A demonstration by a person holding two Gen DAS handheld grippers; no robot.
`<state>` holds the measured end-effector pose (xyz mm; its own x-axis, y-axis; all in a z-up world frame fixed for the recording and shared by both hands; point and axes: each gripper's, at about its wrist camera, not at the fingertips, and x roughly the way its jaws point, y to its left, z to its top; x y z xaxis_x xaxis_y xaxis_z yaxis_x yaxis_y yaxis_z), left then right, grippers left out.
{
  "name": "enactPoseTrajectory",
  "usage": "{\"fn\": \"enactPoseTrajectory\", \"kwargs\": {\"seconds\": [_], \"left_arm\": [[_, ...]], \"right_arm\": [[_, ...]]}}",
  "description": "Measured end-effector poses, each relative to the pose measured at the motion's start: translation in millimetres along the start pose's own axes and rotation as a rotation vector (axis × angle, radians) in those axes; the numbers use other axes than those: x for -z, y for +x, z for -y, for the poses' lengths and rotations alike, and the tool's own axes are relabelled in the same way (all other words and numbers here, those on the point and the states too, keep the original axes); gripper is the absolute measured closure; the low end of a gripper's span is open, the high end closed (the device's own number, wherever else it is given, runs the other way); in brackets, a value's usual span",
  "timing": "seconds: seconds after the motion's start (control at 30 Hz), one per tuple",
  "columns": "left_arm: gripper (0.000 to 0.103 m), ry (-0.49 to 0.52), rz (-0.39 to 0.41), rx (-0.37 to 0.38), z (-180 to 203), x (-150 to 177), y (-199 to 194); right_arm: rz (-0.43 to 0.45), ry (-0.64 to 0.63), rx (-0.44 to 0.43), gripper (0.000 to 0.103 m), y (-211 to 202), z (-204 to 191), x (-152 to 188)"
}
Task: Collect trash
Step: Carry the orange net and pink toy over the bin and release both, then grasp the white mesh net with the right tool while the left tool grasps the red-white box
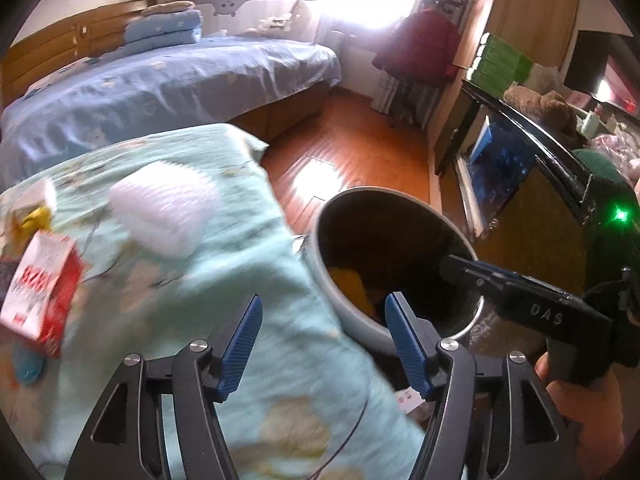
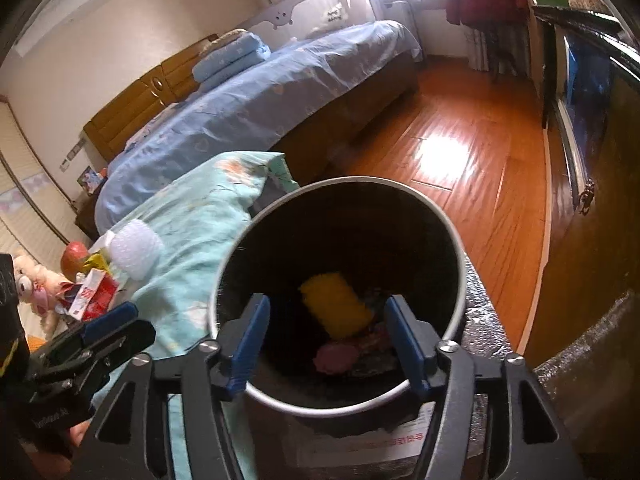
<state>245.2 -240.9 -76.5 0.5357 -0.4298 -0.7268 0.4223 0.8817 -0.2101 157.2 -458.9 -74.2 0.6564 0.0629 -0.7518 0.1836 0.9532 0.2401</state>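
**Drop done, next pickup pending**

Trash bin (image 2: pixel 340 292) stands off the right edge of the teal cloth (image 1: pixel 224 280), already holding a yellow sponge (image 2: pixel 334 310) and a pink scrap (image 2: pixel 336 358). Right gripper (image 2: pixel 326 342) hovers over the bin mouth, jaws apart, nothing between them. Left gripper (image 1: pixel 320 344) over the cloth's right edge, jaws apart, empty. Leftover trash near the far left edge: white foam wrap (image 1: pixel 164 208), red-white carton (image 1: pixel 44 296), yellow wrapper (image 1: pixel 36 216). Next likely: left gripper reaches for the foam wrap, closes, carries it to the bin.
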Motion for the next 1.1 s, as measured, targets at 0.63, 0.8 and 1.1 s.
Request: {"fn": "enactPoseTrajectory", "kwargs": {"seconds": [0.63, 0.8, 1.1], "left_arm": [[0.024, -0.126, 0.075, -0.171, -50.0, 71.3, -100.4], [0.023, -0.167, 0.088, -0.201, -65.7, 80.9, -117.6], [0.022, -0.182, 0.101, -0.258, -76.3, 86.4, -131.7]], "right_arm": [[-0.002, -0.123, -0.122, 0.012, -2.2, -89.6, 34.0], [-0.009, -0.145, -0.136, 0.011, 1.9, -106.5, 38.2], [-0.017, -0.196, -0.152, 0.009, 12.0, -132.5, 38.5]]}}
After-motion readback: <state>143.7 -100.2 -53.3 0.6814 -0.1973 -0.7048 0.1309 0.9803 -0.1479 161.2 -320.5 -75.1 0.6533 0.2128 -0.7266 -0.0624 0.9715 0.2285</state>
